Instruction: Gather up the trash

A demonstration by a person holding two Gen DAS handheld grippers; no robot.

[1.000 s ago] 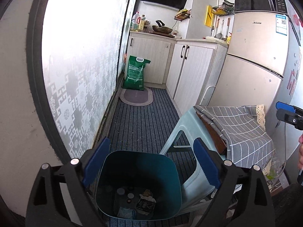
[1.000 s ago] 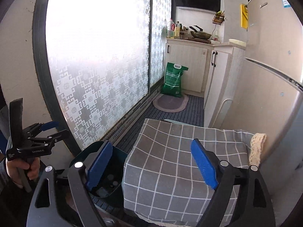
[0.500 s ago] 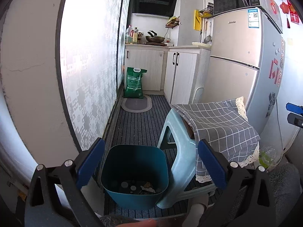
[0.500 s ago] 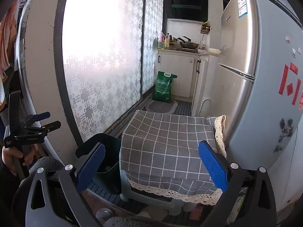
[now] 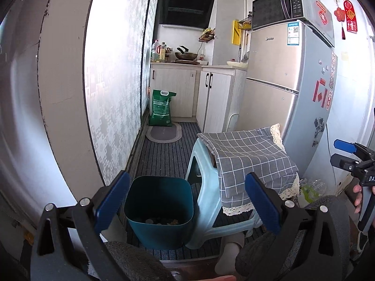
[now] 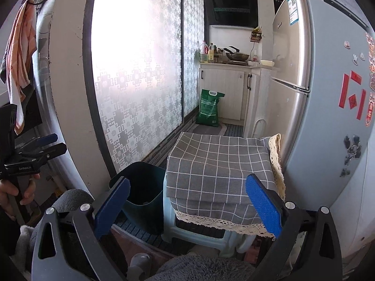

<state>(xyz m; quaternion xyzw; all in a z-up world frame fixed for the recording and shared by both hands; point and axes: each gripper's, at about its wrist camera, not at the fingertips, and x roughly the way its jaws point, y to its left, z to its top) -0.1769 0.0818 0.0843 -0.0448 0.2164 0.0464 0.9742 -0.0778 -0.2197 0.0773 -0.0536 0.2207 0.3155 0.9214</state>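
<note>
Both the left gripper point(image 5: 187, 201) and the right gripper point(image 6: 187, 203) are held wide apart, nothing grasped. The teal bin point(image 5: 159, 208), scraps inside, is set touching the cloth-draped stool point(image 5: 211, 210).

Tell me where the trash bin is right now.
The trash bin stands on the floor low in both views, between the patterned glass door and the cloth-covered stool.

My bin and the trash in it

The teal bin point(image 5: 159, 210) stands upright on the floor, touching the stool's left side, with small scraps of trash point(image 5: 161, 221) on its bottom.
</note>
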